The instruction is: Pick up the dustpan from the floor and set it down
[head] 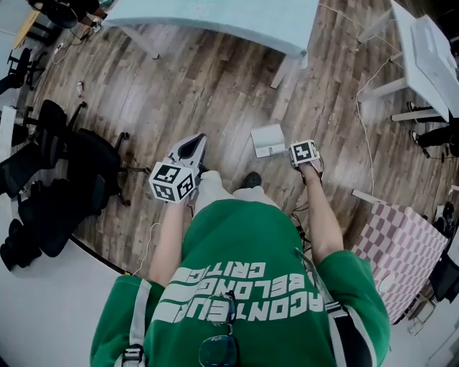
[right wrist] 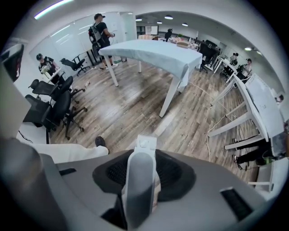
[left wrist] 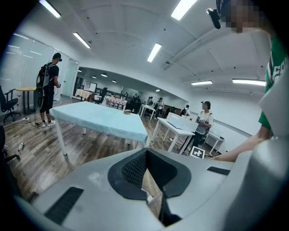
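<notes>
1. Right claw (right wrist: 143,155) points straight down, on the person's side of the table (head: 215,18). A grey handle (right wrist: 139,189) sits between its jaws, but a sliver of floor shows between the handle and one pad. I read that as released, not clenched.
2. Dustpan (head: 268,140): the pan sits just beside that claw, on its table side, on or barely above the wood floor (head: 215,93). Contact can't be confirmed from overhead. The handle looks roughly upright, which likely explains the top-down approach.
3. Left claw (left wrist: 149,178): jaws apart, nothing between them, aimed shallowly toward the table. Probably parked out of the way, since this looks like a one-hand job.
4. Shoe (head: 251,179): farther from the table than the pan, apart from it, so the set-down spot isn't crowded.
5. Office chairs (head: 79,158): left of the table's near edge, well apart from the pan.
6. Table: farthest back, with bare boards between it and the pan.
</notes>
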{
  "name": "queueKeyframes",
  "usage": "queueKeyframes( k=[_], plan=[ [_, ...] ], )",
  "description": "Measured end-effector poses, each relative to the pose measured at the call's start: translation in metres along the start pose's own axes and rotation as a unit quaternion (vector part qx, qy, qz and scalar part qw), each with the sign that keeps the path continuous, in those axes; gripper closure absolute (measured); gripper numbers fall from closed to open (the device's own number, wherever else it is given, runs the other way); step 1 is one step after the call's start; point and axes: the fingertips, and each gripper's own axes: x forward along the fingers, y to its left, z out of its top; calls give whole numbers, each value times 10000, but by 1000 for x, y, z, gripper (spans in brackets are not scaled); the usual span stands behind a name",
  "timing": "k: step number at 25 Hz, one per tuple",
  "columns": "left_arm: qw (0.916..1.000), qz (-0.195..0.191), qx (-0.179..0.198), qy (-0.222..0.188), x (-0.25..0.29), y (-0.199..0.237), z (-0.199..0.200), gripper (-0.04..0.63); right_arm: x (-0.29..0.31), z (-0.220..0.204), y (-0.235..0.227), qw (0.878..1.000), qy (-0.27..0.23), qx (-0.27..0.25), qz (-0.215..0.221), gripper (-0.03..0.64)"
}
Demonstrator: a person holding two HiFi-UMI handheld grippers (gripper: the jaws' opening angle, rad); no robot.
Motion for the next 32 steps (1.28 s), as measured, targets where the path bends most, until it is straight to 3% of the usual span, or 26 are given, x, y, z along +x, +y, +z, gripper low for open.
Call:
queueKeyframes(
  k=[4, 9, 16, 20, 25, 32],
  plan=[
    [9998, -152, 97, 25, 9, -6, 5, 603, -29, 7, 6, 9986, -519, -69, 100, 479],
    [9988, -431, 232, 60, 26, -25, 10, 603, -80, 10, 6, 9912, -1296, 233, 113, 479],
    [9948, -914, 417, 166, 53, -67, 7, 603, -152, -5, -11, 9647, -2520, 678, -347, 486],
    [9913, -1186, 511, 258, 64, -95, 0, 603, -188, -19, -17, 9471, -3015, 959, -529, 551],
    [9868, -1455, 624, 335, 75, -126, -7, 603, -209, -42, -24, 9340, -3300, 1188, -678, 606],
    [9838, -1601, 678, 446, 77, -147, -17, 603, -217, -65, -21, 9286, -3400, 1393, -525, 609]
  ],
)
